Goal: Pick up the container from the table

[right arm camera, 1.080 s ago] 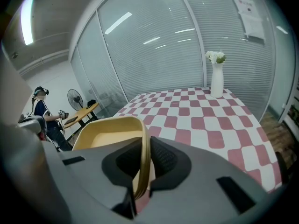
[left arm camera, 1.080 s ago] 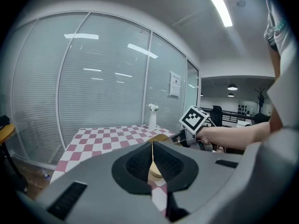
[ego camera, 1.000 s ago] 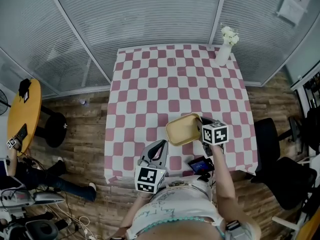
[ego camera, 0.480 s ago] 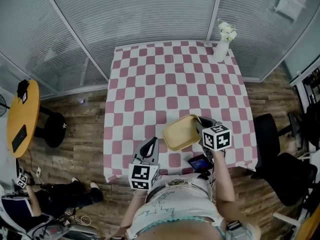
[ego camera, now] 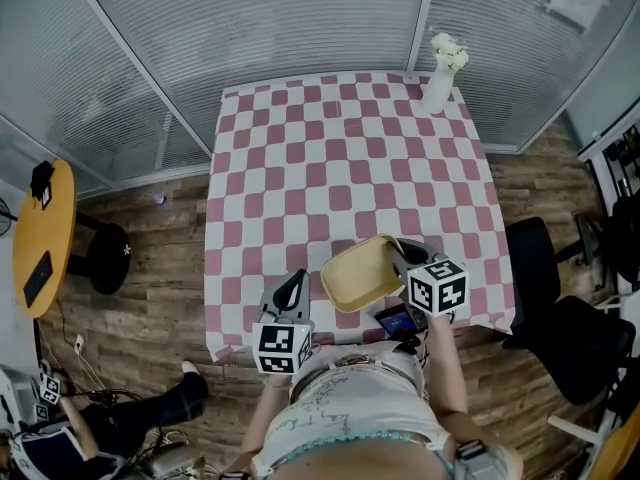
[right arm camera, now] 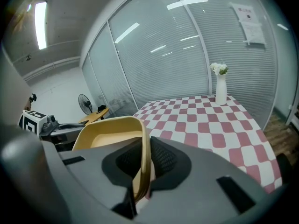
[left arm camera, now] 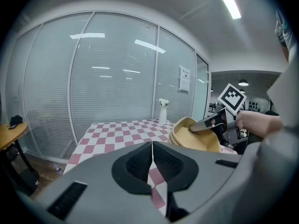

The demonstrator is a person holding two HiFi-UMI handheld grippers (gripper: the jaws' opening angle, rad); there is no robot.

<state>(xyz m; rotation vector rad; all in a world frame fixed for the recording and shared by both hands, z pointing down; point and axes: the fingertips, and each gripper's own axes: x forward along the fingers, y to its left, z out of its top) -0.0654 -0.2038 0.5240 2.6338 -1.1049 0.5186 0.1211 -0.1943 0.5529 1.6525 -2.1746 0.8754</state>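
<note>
While the right gripper (ego camera: 403,256) has its fingers pinching the yellow container (ego camera: 362,274) by the wall over the checkered worktop (ego camera: 330,148), the left gripper (ego camera: 291,290) sits nearby - fingers pressed together, empty.

White flower vase (ego camera: 437,90) far right; round orange table (ego camera: 40,238) left; black chair (ego camera: 565,353) right.

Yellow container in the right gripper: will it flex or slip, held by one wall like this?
Probably light: the right gripper holds the yellow container aloft by one thin wall. Likely fairly stiff, as that wall shows no buckling between the jaws. It may pivot or slip, hanging tilted from a single edge grip.
</note>
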